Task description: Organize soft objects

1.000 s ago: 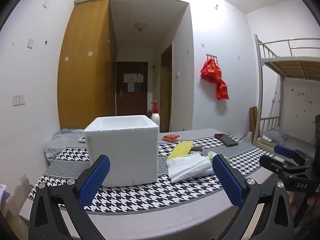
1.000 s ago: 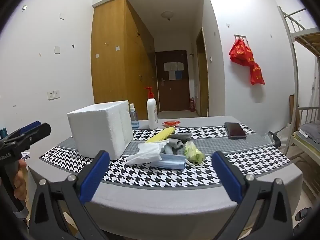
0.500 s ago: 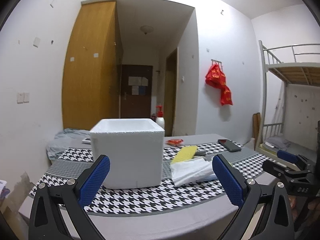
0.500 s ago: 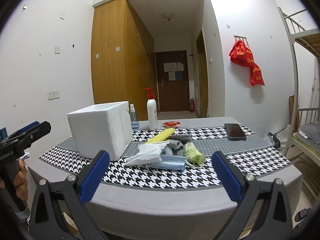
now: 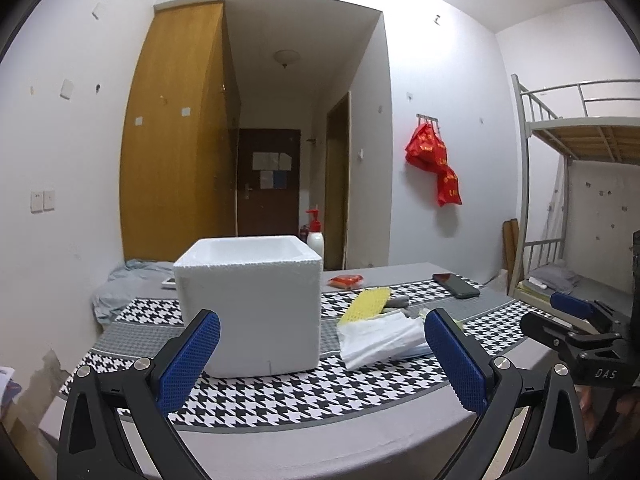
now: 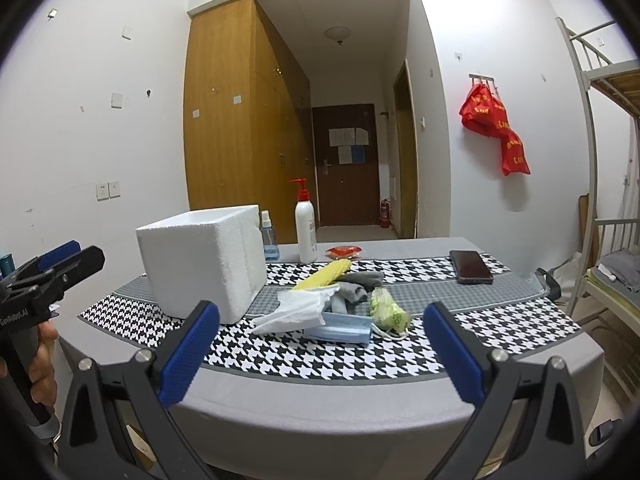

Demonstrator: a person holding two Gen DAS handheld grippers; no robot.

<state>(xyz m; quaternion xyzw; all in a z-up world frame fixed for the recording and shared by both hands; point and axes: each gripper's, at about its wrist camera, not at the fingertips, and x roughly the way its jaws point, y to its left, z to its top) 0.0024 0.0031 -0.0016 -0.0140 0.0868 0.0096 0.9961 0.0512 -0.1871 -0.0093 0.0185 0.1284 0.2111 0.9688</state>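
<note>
Nearest the cameras, the left gripper (image 5: 322, 360) is held wide open with nothing between its blue pads, short of the near table edge. The right gripper (image 6: 320, 350) is spread just as wide and is likewise empty. Each shows in the other's view: the right one at 4 o'clock in the left view, the left one at 9 o'clock in the right view, with a hand (image 6: 42, 364) on its grip.

The table (image 6: 332, 404) wears a grey cloth with houndstooth bands. On it, in the right view, a pile of soft things lies at the centre: a blue face mask (image 6: 340, 326) nearest, a white plastic bag (image 6: 296, 308) touching it at 9 o'clock, a green bundle (image 6: 386, 310) at 3 o'clock, grey socks (image 6: 356, 286) behind, and a yellow cloth (image 6: 324, 274) leaning over them.

The white foam box (image 5: 250, 304) stands open-topped just beside the pile, at its 9 o'clock.

Farther back are a pump bottle (image 6: 305, 228), a small spray bottle (image 6: 269, 238), a red packet (image 6: 343, 251) and, at 2 o'clock, a dark phone (image 6: 470, 266).
</note>
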